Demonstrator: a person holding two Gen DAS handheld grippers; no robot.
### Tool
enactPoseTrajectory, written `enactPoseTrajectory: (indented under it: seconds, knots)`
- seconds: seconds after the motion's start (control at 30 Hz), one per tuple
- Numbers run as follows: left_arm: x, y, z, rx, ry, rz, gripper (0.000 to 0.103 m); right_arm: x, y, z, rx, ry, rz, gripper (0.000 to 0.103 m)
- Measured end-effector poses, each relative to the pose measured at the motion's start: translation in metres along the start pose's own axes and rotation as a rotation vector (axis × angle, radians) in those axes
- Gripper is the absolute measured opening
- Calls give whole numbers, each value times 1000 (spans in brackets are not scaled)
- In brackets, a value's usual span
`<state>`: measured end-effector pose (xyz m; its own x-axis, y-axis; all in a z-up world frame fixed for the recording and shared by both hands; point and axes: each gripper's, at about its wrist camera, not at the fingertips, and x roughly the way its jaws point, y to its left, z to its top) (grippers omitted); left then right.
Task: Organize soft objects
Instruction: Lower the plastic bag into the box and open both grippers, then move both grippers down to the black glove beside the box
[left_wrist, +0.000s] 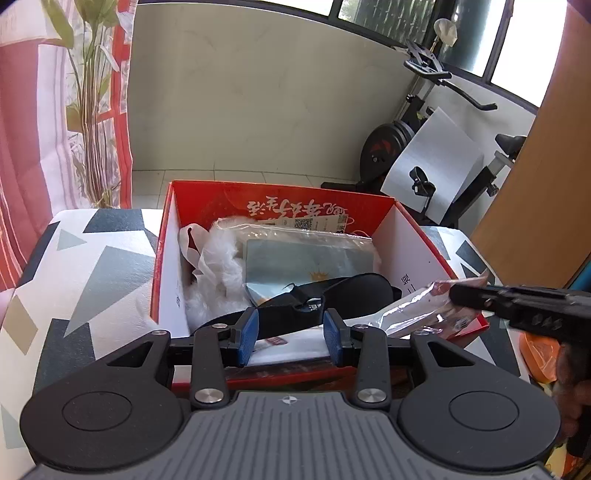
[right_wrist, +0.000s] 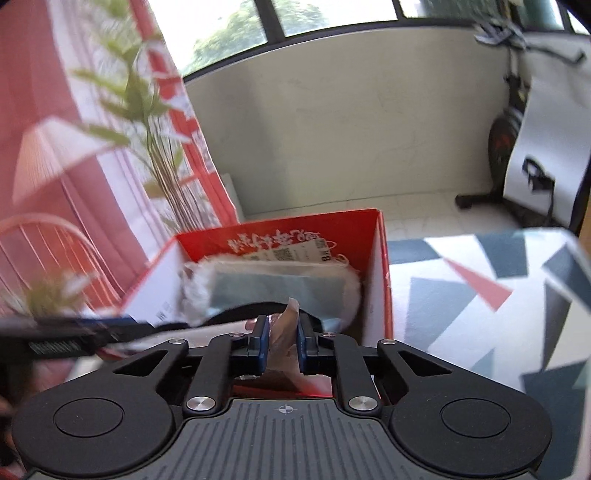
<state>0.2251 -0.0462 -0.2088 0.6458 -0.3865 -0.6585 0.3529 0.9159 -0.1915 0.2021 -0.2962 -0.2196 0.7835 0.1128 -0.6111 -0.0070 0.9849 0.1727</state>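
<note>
Left wrist view: left gripper (left_wrist: 290, 334) spread, holding nothing, over the red box (left_wrist: 424, 254) on the patterned desk (left_wrist: 92, 266); black sleep mask (left_wrist: 354, 291) inside.
Right wrist view: right gripper (right_wrist: 281, 341) pinching a clear plastic packet (right_wrist: 286, 325) at the box's near edge; blurred.

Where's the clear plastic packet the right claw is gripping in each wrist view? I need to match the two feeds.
Left wrist view: the clear plastic packet is at lower right, over the red box's near right corner, one end in the right claw.
Right wrist view: low centre, pinched upright in that claw.
Shared landmark: the red box with printed characters on its far inner wall.
</note>
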Motion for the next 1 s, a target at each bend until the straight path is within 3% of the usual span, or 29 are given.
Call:
enactPoseTrajectory:
  seconds: [0.3, 0.53, 0.73, 0.83, 0.9, 1.0]
  knots:
    - [-1, -3, -5, 32, -7, 1, 40, 18, 5, -8, -99, 77, -83, 11]
    - [-8, -1, -6, 24, -31, -15, 41, 18, 5, -8, -87, 86, -101, 11]
    - [-38, 5, -10, 21, -121, -29, 43, -13, 9, -19, -95, -50, -124, 24]
    - [-54, 6, -16, 24, -165, -12, 50, -30, 10, -28, -110, -117, -134, 25]
    - [-64, 7, -22, 19, -197, -3, 53, -42, 12, -35, -119, -169, -134, 34]
    - [-78, 9, -33, 12, -233, 16, 53, -55, 15, -46, -124, -220, -126, 39]
